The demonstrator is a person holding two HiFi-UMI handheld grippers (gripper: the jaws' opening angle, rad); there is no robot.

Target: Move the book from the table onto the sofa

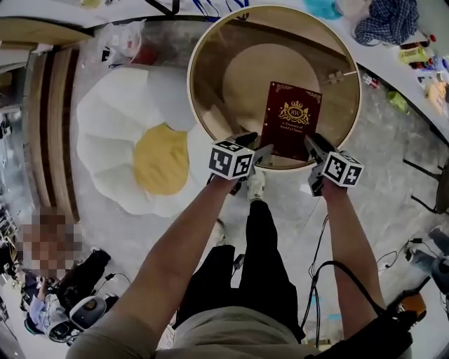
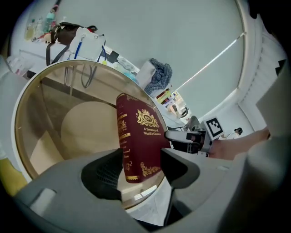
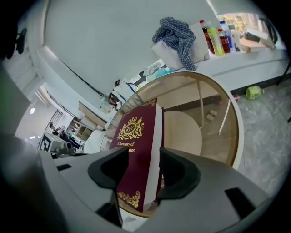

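Observation:
A dark red book (image 1: 291,119) with gold print lies flat near the front rim of the round glass table (image 1: 194,91). My left gripper (image 1: 256,148) is at the book's near left corner and my right gripper (image 1: 313,144) at its near right corner. In the left gripper view the book's spine edge (image 2: 136,136) stands between the wide jaws of the left gripper (image 2: 141,170), and I see no pad pressing on it. In the right gripper view the page edge (image 3: 150,150) sits between the spread jaws of the right gripper (image 3: 136,175). Both are open.
A white and yellow egg-shaped cushion (image 1: 140,147) lies on the floor left of the table. A counter with a checked cloth (image 1: 386,21) and bottles runs along the back right. A person (image 1: 49,280) sits at the lower left. Cables (image 1: 393,259) trail on the floor.

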